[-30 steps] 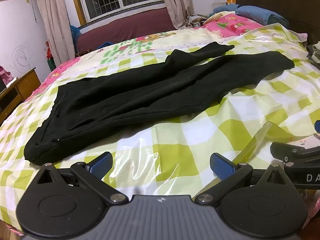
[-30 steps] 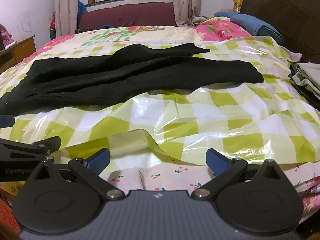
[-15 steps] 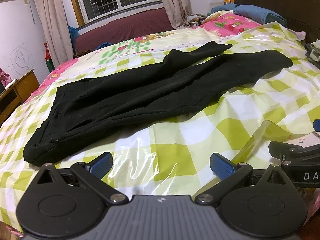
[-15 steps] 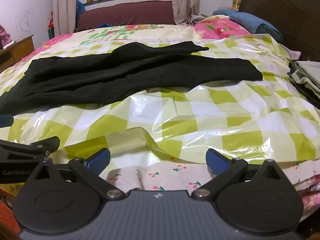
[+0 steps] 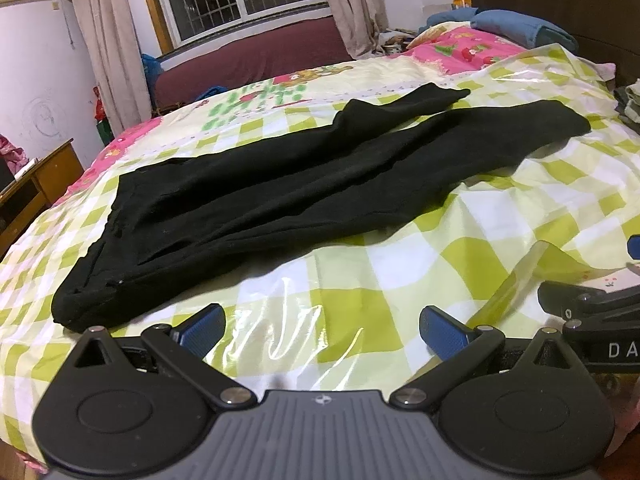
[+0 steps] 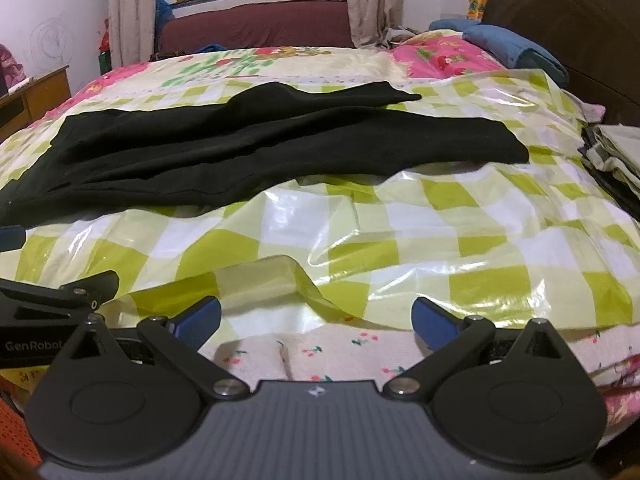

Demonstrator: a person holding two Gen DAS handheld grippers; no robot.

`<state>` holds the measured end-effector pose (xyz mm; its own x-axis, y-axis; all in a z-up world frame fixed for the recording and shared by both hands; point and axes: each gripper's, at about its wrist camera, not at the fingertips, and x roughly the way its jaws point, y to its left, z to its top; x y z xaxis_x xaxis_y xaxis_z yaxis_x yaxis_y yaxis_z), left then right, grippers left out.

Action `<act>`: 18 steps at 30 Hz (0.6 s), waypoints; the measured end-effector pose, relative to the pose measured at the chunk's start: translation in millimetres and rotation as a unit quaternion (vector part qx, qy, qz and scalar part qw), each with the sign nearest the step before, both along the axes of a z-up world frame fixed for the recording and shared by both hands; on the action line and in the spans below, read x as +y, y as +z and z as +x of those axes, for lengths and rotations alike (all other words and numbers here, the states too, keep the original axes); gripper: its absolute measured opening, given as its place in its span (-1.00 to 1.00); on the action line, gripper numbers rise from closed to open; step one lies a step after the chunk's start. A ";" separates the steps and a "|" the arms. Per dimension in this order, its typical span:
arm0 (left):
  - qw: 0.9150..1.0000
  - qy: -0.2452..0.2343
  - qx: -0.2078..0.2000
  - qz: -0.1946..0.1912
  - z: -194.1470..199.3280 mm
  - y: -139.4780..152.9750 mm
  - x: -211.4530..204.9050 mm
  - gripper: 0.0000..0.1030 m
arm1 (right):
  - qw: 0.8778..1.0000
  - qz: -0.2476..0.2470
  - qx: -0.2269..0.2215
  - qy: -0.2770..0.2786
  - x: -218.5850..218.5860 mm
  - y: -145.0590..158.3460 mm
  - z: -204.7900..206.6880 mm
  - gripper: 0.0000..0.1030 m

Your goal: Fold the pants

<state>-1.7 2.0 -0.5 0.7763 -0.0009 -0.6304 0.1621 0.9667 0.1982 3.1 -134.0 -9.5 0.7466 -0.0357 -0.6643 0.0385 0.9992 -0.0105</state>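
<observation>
Black pants lie spread across the bed, waistband at the left, both legs running to the right and slightly apart at the cuffs. My left gripper hovers open over the near edge of the bed, just in front of the waistband corner, holding nothing. My right gripper is open too, at the bed's near edge, well short of the leg cuffs. Each gripper shows at the side of the other's view.
A glossy green-and-white checked plastic sheet covers the bed, wrinkled and folded up at the near edge. Folded clothes sit at the right. Blue pillows and a dark headboard stand far right; a wooden desk is left.
Both grippers have crept slightly forward toward the pants and stay open. The pants have not moved.
</observation>
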 end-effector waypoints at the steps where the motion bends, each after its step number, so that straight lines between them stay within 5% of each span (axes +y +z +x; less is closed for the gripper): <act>1: 1.000 0.003 -0.001 -0.001 1.5 -0.1 3.1 1.00 | 1.000 -0.005 -0.001 0.006 3.4 1.1 2.5 0.96; 12: 0.997 0.063 -0.035 -0.005 30.6 8.8 70.7 1.00 | 0.991 -0.047 -0.042 0.121 69.4 23.1 56.5 0.96; 18: 0.994 0.104 -0.035 0.022 56.2 2.0 129.6 1.00 | 0.955 -0.091 -0.068 0.274 138.8 18.1 96.5 0.95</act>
